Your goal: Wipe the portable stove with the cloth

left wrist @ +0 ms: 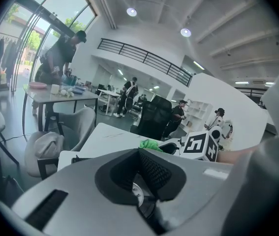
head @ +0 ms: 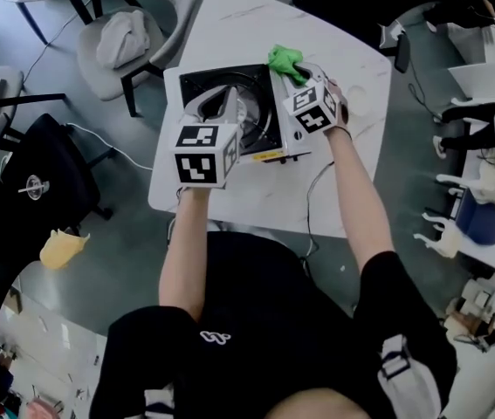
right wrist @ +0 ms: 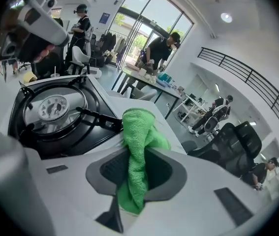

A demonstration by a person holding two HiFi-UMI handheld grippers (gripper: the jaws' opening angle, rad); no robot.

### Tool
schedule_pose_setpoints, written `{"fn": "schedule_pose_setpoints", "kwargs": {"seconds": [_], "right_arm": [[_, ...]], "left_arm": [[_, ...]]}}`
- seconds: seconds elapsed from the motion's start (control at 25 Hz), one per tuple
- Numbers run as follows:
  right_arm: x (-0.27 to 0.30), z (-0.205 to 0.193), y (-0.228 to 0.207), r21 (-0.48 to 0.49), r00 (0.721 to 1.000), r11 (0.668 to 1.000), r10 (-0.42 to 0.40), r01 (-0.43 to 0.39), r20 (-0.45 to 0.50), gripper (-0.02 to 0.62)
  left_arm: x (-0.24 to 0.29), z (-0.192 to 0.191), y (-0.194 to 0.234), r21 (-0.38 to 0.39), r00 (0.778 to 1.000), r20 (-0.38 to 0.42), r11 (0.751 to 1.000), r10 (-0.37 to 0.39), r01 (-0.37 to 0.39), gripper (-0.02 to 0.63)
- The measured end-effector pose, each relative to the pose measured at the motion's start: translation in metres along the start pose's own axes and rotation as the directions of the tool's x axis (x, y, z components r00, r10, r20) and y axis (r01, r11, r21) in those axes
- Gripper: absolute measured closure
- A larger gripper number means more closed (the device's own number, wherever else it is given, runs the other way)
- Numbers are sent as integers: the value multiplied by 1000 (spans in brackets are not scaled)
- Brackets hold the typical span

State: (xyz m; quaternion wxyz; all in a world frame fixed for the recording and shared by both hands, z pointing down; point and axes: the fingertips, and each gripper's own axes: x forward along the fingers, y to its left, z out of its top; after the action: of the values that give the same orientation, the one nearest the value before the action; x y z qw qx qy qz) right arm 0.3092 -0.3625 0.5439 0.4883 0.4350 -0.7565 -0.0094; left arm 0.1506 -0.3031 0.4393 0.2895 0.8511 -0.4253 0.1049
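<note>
The portable stove (head: 205, 84) has a black top and a round burner (right wrist: 53, 106), and it sits on the white table (head: 230, 20). My right gripper (head: 294, 75) is shut on a green cloth (right wrist: 138, 132), which bunches up out of the jaws over the stove's right rear corner (head: 284, 59). My left gripper (head: 228, 99) hovers over the burner with its jaws together and nothing between them (left wrist: 146, 173). The cloth (left wrist: 149, 144) and the right gripper's marker cube (left wrist: 201, 146) also show in the left gripper view.
A grey chair (head: 125, 37) stands at the table's far left corner and a black chair (head: 46, 164) to the left. A thin cable (head: 315, 186) runs off the table's near edge. A dark phone (head: 402, 52) lies at the table's right edge. People stand at other tables in the room.
</note>
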Motion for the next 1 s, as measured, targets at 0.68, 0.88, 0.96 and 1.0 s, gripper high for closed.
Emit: {"fn": "schedule_pose_setpoints", "kwargs": {"seconds": [0.68,0.88,0.96,1.0], "right_arm": [[-52,-40,42,95,996,993,59,-64,60,529],[-65,-48,52,110,996,991,73,-79,60,529],[-71,-53,57,122,995,989,73,-80,63,529],[-74,-55,59,132,995,988,71,-79,66,529]], "left_arm": [[-3,-31,-37,-14,1000,-13,1000,-11,11,611],[-2,-43,-33,-50,1000,-16,999,11,-12,611],[-5,-46,-32,-58,1000,-14,998,22,-22,611],[-7,-48,-33,-61,1000,-12,998,27,-27,611]]}}
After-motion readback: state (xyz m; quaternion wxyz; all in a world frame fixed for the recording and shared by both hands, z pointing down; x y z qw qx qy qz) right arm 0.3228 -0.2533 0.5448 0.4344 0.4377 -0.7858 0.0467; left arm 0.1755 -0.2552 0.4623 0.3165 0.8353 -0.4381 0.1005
